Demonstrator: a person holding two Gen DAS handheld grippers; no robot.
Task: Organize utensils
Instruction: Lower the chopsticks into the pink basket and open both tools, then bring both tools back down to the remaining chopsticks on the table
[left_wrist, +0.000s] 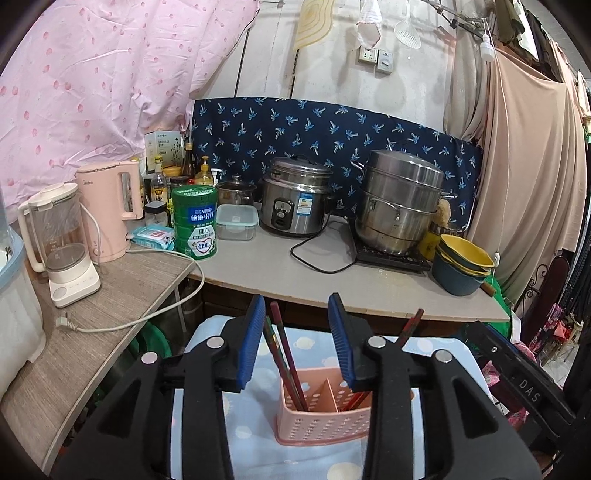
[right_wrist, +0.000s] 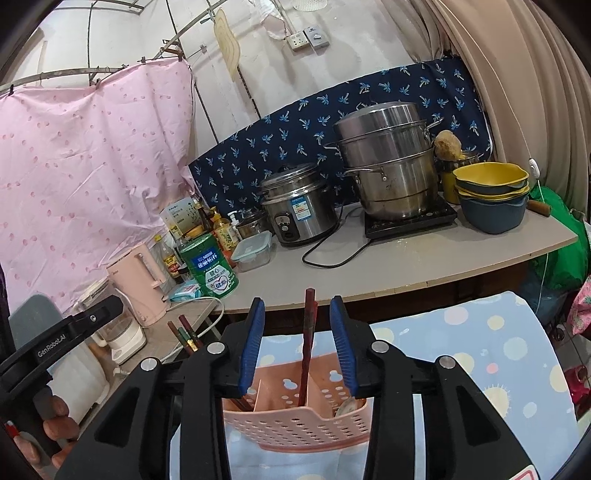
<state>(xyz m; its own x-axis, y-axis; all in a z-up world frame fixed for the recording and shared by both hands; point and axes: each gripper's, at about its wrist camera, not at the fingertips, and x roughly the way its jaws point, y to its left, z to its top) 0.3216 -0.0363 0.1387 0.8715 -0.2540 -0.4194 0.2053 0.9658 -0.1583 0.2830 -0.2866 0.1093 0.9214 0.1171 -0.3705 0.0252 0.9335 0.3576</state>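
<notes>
Chopsticks (left_wrist: 284, 354) are released into the pink basket (left_wrist: 325, 424) between the spread left gripper (left_wrist: 297, 339) fingers. The right gripper (right_wrist: 297, 339) is likewise spread. The light basket could be tipped by leaning chopsticks.

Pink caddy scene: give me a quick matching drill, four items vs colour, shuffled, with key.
Items:
1. utensil caddy
2. kettle
3. milk powder tin
4. top bowl of the stack

Colours:
A. green
B. yellow
C. perforated pink plastic
D. smooth pale pink

Pairs: 1-C, 2-D, 3-A, 4-B
</notes>
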